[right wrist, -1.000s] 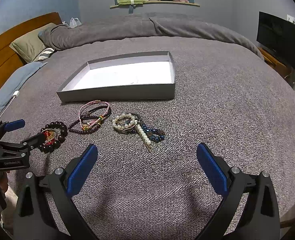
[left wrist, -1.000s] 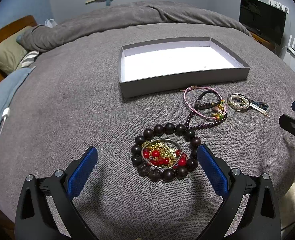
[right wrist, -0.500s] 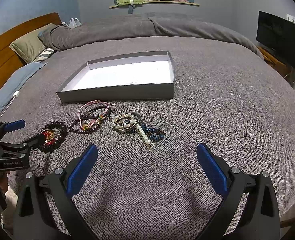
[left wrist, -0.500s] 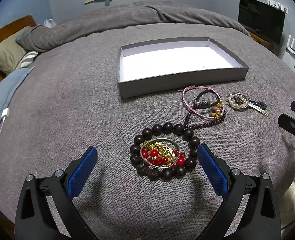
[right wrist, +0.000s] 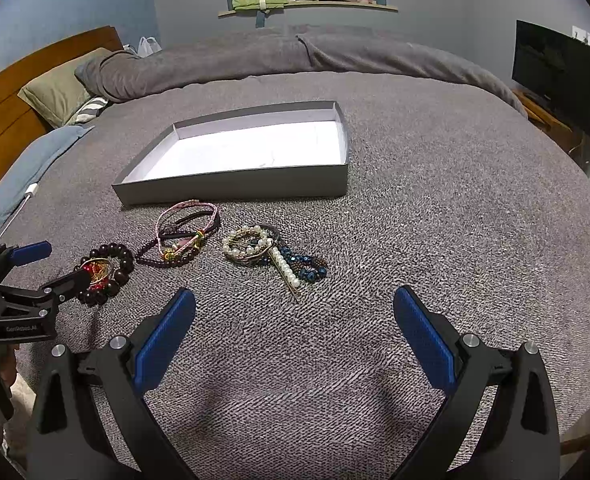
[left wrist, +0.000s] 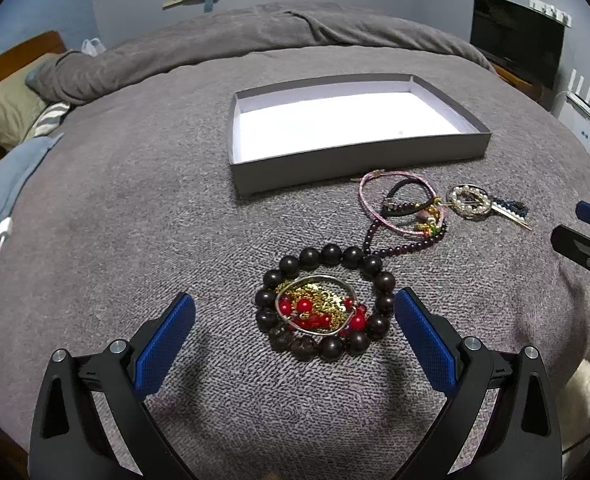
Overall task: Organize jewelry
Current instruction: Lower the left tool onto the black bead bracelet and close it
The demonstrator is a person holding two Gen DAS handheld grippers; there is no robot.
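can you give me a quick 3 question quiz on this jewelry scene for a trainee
1. True or false: the grey box already holds jewelry.
2. Which piece lies nearest the left gripper? A) dark bead bracelet B) pearl bracelet C) pink cord bracelet
3. Fill in: both the left gripper and the right gripper are ____.

Key: 1 false, it is empty. 2 A. 3 open.
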